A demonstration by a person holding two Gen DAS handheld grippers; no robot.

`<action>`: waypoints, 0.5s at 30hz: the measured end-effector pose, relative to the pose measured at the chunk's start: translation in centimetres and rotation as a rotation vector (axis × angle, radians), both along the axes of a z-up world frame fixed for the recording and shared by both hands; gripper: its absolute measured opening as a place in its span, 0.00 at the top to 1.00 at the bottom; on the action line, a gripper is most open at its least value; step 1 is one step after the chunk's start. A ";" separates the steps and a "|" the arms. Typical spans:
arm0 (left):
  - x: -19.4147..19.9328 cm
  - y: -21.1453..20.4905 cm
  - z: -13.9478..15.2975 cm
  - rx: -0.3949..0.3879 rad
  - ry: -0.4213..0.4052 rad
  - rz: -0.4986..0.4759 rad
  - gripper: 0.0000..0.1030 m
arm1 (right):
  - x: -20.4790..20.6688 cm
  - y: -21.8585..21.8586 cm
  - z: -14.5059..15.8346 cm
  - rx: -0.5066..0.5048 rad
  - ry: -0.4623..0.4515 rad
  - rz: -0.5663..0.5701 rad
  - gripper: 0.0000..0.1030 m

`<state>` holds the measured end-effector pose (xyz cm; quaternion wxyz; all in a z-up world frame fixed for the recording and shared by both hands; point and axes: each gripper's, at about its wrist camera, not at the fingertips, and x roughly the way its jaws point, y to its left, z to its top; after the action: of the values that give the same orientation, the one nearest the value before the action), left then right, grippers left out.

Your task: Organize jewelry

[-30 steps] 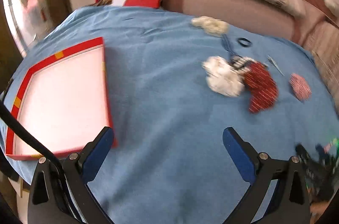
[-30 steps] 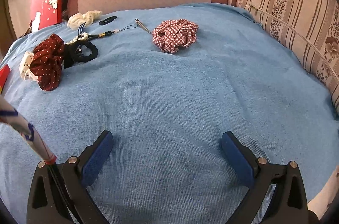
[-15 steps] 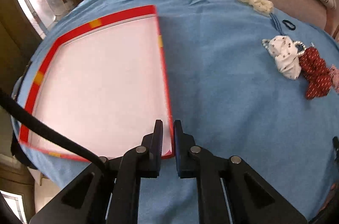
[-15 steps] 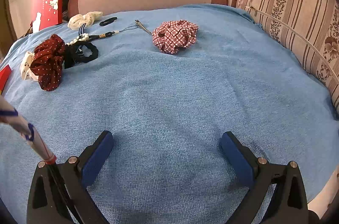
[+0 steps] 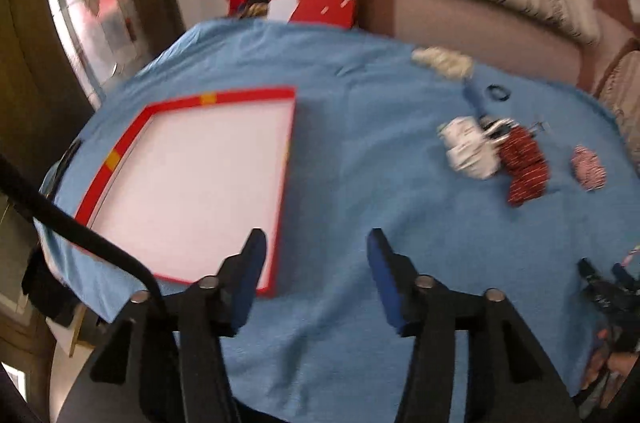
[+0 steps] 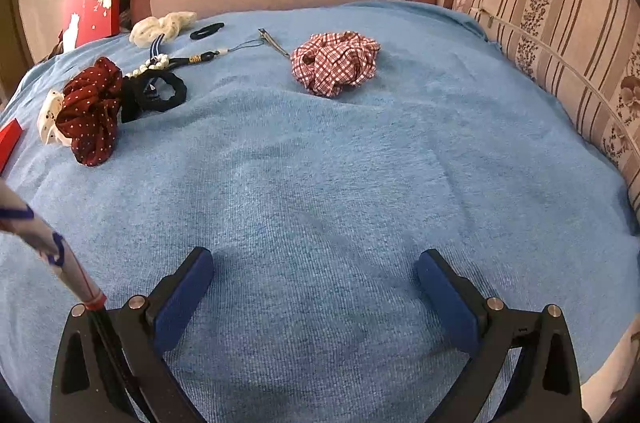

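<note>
Released now, the left gripper [image 5: 316, 255] has spread its jaws apart after pinching the red-rimmed tray [image 5: 286, 159] by its near corner half a second ago; the tray lies flat on the blue cloth [image 5: 360, 159], one finger over its rim. Right gripper [image 6: 314, 275] hangs wide open, gripping nothing, unmoved. Farther off: dark red dotted scrunchie [image 6: 92, 111] touching a black scrunchie [image 6: 160, 93], then the checked scrunchie [image 6: 336, 61], a hair clip [image 6: 274, 41], a cream scrunchie [image 6: 160, 27].
</note>
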<state>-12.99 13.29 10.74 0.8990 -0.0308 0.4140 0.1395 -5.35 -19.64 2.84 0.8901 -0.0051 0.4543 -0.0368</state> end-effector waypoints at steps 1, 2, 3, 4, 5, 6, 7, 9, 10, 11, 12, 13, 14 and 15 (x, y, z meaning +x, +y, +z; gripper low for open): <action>0.1 -0.6 0.5 0.002 -0.011 -0.016 0.43 | 0.0 0.0 0.0 -0.005 -0.007 0.011 0.00; 0.3 -1.2 0.9 0.008 -0.024 -0.036 0.42 | -0.1 0.0 0.0 -0.004 -0.013 0.019 0.00; 0.6 -1.6 1.3 0.013 -0.029 -0.048 0.40 | -0.1 -0.2 0.0 0.007 -0.014 0.022 0.00; 0.9 -2.0 1.7 0.030 -0.037 -0.055 0.39 | 0.0 -0.3 0.0 0.015 -0.004 0.025 0.00; 1.0 -2.4 2.0 0.052 -0.046 -0.054 0.39 | 0.2 -0.3 0.1 0.017 0.009 0.032 0.00; 1.3 -2.8 2.3 0.068 -0.053 -0.053 0.36 | 0.3 -0.3 0.2 0.016 0.019 0.042 0.02; 1.5 -3.1 2.6 0.072 -0.057 -0.055 0.32 | 0.4 -0.3 0.4 0.012 0.028 0.051 0.04; 1.7 -3.3 3.2 0.055 -0.069 -0.060 0.23 | 0.4 -0.4 1.0 0.015 0.030 0.057 0.20; 1.7 -3.1 3.4 0.044 -0.073 -0.064 0.21 | 0.4 -0.6 1.3 0.022 0.032 0.055 0.21; 1.9 -3.2 3.6 0.038 -0.074 -0.069 0.21 | 0.3 -0.9 1.8 0.046 0.036 0.053 0.22; 2.1 -3.3 3.7 0.038 -0.070 -0.075 0.21 | 0.4 -1.0 2.0 0.059 0.036 0.049 0.25; 2.5 -3.5 3.6 0.044 -0.058 -0.086 0.21 | 0.4 -1.3 2.7 0.078 0.035 0.043 0.27; 2.9 -3.8 3.5 0.050 -0.041 -0.098 0.21 | 0.5 -1.3 3.2 0.093 0.039 0.044 0.31; 3.3 -4.0 3.2 0.054 -0.026 -0.110 0.21 | 0.6 -1.2 3.6 0.109 0.044 0.050 0.33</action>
<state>-9.64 9.30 13.92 0.9111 0.0143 0.3995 0.1005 -4.71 -20.84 6.43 0.8795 0.0310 0.4748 0.0101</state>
